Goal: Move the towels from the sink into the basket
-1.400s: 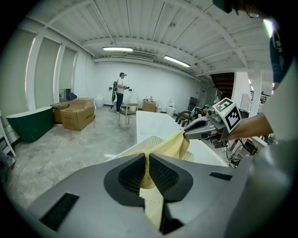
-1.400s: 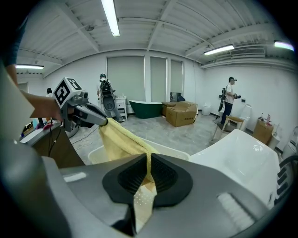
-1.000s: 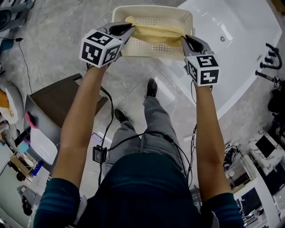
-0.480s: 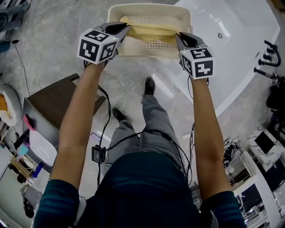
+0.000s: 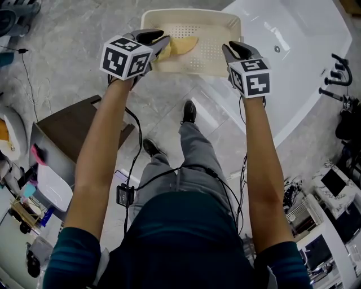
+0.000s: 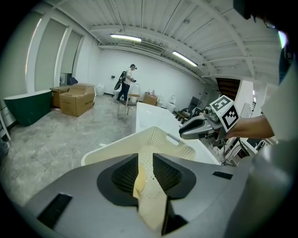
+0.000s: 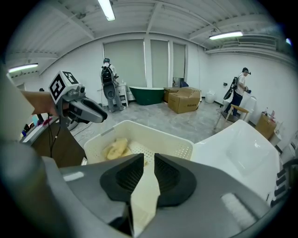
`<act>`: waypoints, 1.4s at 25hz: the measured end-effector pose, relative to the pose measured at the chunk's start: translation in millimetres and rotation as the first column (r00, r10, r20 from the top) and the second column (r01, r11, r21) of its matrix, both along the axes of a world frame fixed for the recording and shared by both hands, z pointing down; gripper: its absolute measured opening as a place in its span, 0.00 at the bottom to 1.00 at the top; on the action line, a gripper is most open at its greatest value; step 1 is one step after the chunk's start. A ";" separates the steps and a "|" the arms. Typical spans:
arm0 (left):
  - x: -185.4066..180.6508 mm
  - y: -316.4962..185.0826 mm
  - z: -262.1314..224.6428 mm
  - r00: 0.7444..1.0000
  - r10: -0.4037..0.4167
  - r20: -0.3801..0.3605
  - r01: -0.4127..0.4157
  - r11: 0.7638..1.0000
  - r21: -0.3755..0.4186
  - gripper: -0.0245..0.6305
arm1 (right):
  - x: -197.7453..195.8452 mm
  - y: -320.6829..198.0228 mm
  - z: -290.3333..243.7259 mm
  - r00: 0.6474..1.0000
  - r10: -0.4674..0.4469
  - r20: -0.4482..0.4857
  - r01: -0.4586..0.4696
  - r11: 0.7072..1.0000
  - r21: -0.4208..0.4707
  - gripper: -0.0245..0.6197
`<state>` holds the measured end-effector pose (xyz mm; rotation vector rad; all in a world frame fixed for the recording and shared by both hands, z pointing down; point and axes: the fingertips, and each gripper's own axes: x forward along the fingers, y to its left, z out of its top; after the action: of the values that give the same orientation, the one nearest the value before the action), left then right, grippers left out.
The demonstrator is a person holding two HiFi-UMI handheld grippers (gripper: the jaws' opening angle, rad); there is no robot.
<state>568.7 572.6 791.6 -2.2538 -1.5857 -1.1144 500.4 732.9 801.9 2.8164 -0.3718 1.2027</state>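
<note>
A cream perforated basket (image 5: pixel 192 12) stands on the floor ahead of me, beside the white tub-like sink (image 5: pixel 299 56). A yellow towel (image 5: pixel 179 46) lies bunched in the basket's left part (image 7: pixel 115 148). My left gripper (image 5: pixel 163 42) hangs over the basket's near left rim. Its jaws have just been opening, and a fold of the towel (image 6: pixel 138 179) still rests loosely between them (image 6: pixel 145 158). My right gripper (image 5: pixel 225 49) is over the near right rim. Its jaws have also just been opening, and between them (image 7: pixel 149 158) only the basket floor shows.
A brown cabinet (image 5: pixel 79 121) stands at my left. My shoes (image 5: pixel 192 110) and trailing cables are on the tiled floor below the basket. In the background are cardboard boxes (image 7: pixel 184 100), a dark green tub (image 7: pixel 146 93) and people (image 6: pixel 128 83).
The towel was stretched between both grippers over the basket. It has come off the right gripper and dropped to the basket's left side, and both jaws have opened.
</note>
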 end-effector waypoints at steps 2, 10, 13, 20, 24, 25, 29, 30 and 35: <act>-0.2 -1.0 -10.7 1.000 0.011 -0.013 -0.011 1.000 -0.007 0.18 | 1.9 -4.8 -9.8 1.000 -0.002 -0.016 0.002 1.000 -0.002 0.16; 1.4 -12.8 -99.1 0.992 0.010 -0.126 -0.019 0.997 -0.074 0.18 | 7.0 -27.4 -81.2 0.992 -0.014 -0.126 0.014 1.000 -0.003 0.13; 0.0 -24.2 -141.4 0.983 -0.001 -0.182 -0.019 0.994 -0.110 0.18 | 8.3 -41.5 -123.9 0.980 -0.022 -0.200 0.025 1.000 0.011 0.06; -15.7 -56.7 -239.6 0.952 -0.030 -0.303 -0.032 0.980 -0.198 0.07 | 1.2 -82.5 -229.9 0.931 -0.053 -0.362 0.064 0.998 0.019 0.05; -32.4 -86.0 -293.6 0.929 -0.051 -0.367 -0.042 0.970 -0.241 0.06 | -8.3 -117.1 -290.4 0.895 -0.091 -0.438 0.102 0.995 0.002 0.05; -37.3 -93.3 -305.2 0.923 -0.057 -0.381 -0.043 0.967 -0.251 0.06 | -11.5 -125.5 -303.5 0.886 -0.102 -0.452 0.113 0.994 -0.002 0.05; -58.9 -120.9 -345.5 0.900 -0.081 -0.429 -0.051 0.957 -0.287 0.06 | -26.7 -154.6 -346.7 0.853 -0.143 -0.502 0.150 0.988 -0.027 0.05; -64.6 -128.7 -354.8 0.893 -0.087 -0.441 -0.052 0.954 -0.294 0.06 | -30.6 -162.3 -356.1 0.845 -0.154 -0.512 0.159 0.987 -0.035 0.05; -92.6 -178.7 -404.5 0.857 -0.131 -0.498 -0.050 0.941 -0.335 0.06 | -48.7 -209.6 -402.1 0.803 -0.214 -0.557 0.207 0.975 -0.076 0.05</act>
<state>476.1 393.9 387.1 -2.5106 -1.5780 -0.1922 451.7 523.2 399.8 2.8419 -0.6025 0.2919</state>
